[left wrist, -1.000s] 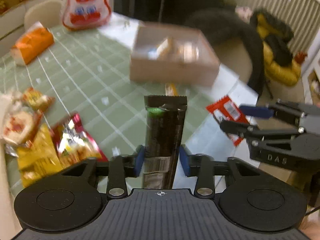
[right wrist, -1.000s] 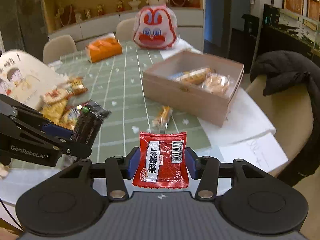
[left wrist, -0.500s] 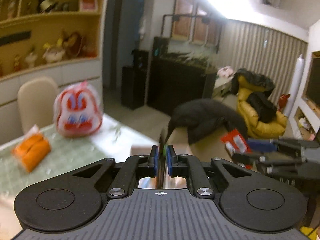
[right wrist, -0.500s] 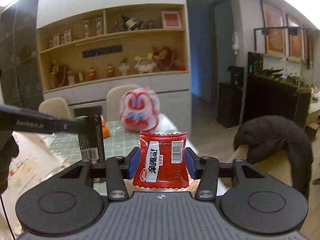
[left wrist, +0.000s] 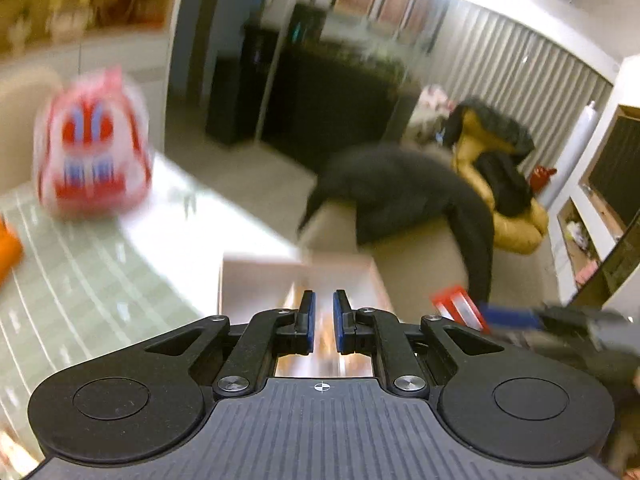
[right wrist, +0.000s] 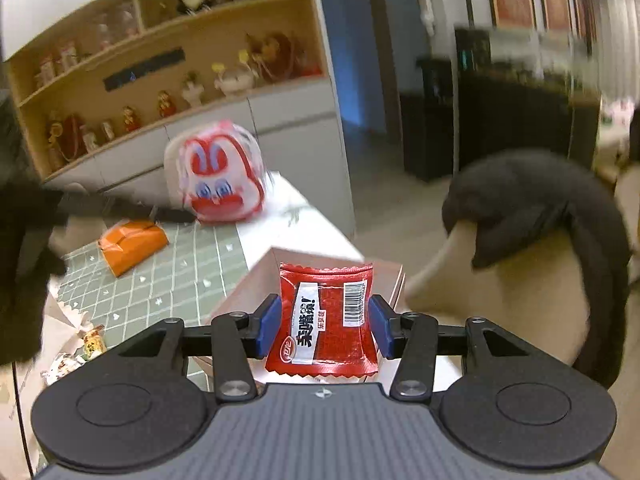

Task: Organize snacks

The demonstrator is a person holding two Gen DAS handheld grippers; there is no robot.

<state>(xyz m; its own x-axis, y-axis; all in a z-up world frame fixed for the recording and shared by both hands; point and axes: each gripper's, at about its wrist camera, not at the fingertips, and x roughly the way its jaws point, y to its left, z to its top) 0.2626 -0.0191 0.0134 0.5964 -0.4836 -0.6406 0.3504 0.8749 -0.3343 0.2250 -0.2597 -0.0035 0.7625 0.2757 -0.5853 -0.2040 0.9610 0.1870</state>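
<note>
My right gripper (right wrist: 323, 320) is shut on a red snack packet (right wrist: 323, 320) with a white label and barcode, held above the near edge of the cardboard box (right wrist: 256, 280). That packet also shows in the left wrist view (left wrist: 460, 306), at the blue fingers of the right gripper (left wrist: 508, 316). My left gripper (left wrist: 323, 320) hangs over the open box (left wrist: 256, 276); its blue pads stand a narrow gap apart with nothing between them. The dark snack bar is not in view.
A red-and-white rabbit bag (right wrist: 216, 176) and an orange packet (right wrist: 132, 244) sit on the green checked tablecloth (right wrist: 180, 276). Loose snacks (right wrist: 92, 344) lie at the left. A chair with a black coat (right wrist: 532, 216) stands right of the table.
Both grippers have tilted back down over the box. The left jaws have parted slightly and the dark bar they held is gone from them. The right still holds the red packet.
</note>
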